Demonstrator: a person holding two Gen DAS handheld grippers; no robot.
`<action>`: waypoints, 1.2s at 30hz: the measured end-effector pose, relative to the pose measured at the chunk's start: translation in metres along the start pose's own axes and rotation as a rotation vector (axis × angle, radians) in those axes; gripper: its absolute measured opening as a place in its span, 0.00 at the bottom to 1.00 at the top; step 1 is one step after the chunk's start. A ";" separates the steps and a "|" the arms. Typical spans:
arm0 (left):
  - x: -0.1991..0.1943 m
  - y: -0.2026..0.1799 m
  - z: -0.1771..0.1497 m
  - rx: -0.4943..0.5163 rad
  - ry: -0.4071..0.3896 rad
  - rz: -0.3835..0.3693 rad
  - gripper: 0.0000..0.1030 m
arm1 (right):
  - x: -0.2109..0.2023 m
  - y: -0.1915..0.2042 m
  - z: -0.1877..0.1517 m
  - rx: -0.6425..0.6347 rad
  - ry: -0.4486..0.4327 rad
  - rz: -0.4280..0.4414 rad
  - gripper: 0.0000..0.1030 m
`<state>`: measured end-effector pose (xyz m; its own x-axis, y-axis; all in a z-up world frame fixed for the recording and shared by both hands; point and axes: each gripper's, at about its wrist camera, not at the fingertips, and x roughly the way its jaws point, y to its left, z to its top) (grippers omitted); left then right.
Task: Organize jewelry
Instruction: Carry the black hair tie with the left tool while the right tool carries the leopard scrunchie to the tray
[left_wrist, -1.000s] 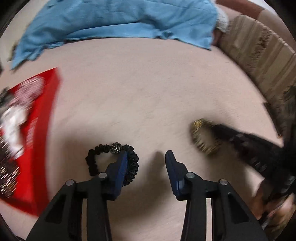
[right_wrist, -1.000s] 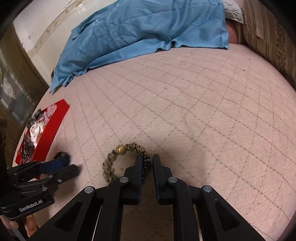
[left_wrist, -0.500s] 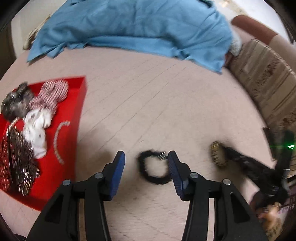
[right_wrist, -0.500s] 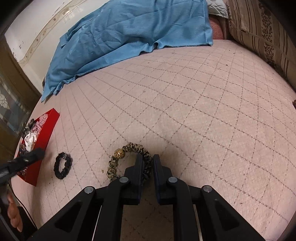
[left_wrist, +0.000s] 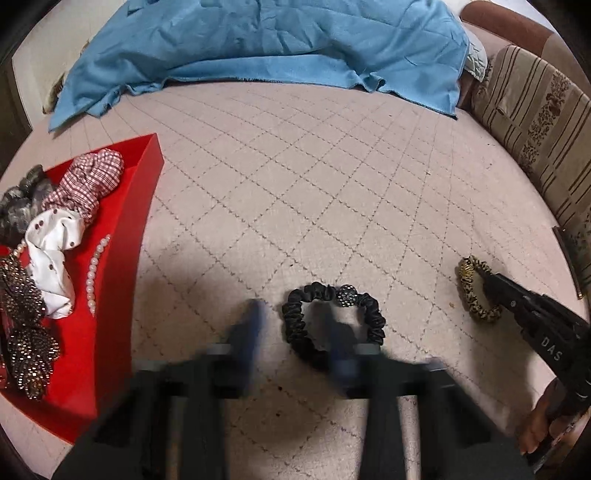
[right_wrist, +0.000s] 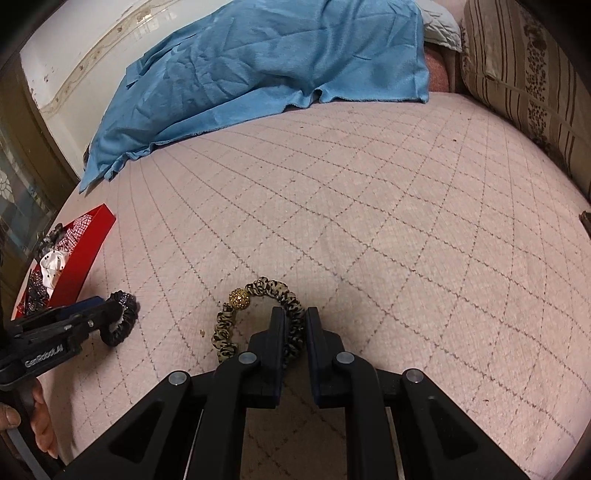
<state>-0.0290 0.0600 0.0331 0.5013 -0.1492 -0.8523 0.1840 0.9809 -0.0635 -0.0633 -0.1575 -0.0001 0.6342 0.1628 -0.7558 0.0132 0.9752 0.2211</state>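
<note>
Far left: red tray (left_wrist: 144, 206) sits on the quilted pink bedcover (left_wrist: 332, 184). It holds a checked scrunchie (left_wrist: 92, 181), a white spotted scrunchie (left_wrist: 51, 254), dark sequinned pieces and a pearl strand (left_wrist: 94, 273).

Just right of the tray: black scrunchie (left_wrist: 373, 317), with a beaded ball, lies flat on the bedcover, outside the tray. The left gripper (right_wrist: 110, 314) is at it. Its jaws have just been closing with the scrunchie's band between them. Its own camera shows the fingers blurred; the right wrist view shows the tips pinched together on the scrunchie's near edge.

Further right, well apart from the black one: leopard-print scrunchie (right_wrist: 225, 328) with a gold ball, also on the bedcover. The right gripper (right_wrist: 295, 317) is clamped on its band, fingers nearly together with the fabric squeezed between them.

Rear: a crumpled blue cloth (left_wrist: 258, 44) lies across the far edge of the bed.

Far right: a striped patterned cushion (left_wrist: 535, 122) borders the bedcover.
</note>
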 end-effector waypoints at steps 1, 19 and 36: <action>-0.001 0.001 0.000 -0.008 0.002 -0.012 0.08 | -0.001 0.000 0.000 0.000 -0.004 0.003 0.11; -0.075 -0.017 -0.012 0.051 -0.127 0.067 0.08 | -0.033 0.013 0.007 0.029 -0.087 0.076 0.08; -0.139 -0.021 -0.024 0.072 -0.229 0.107 0.08 | -0.083 0.032 -0.002 0.011 -0.141 0.098 0.08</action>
<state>-0.1224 0.0632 0.1403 0.6982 -0.0773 -0.7117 0.1751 0.9824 0.0651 -0.1171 -0.1394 0.0688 0.7352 0.2340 -0.6362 -0.0462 0.9536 0.2974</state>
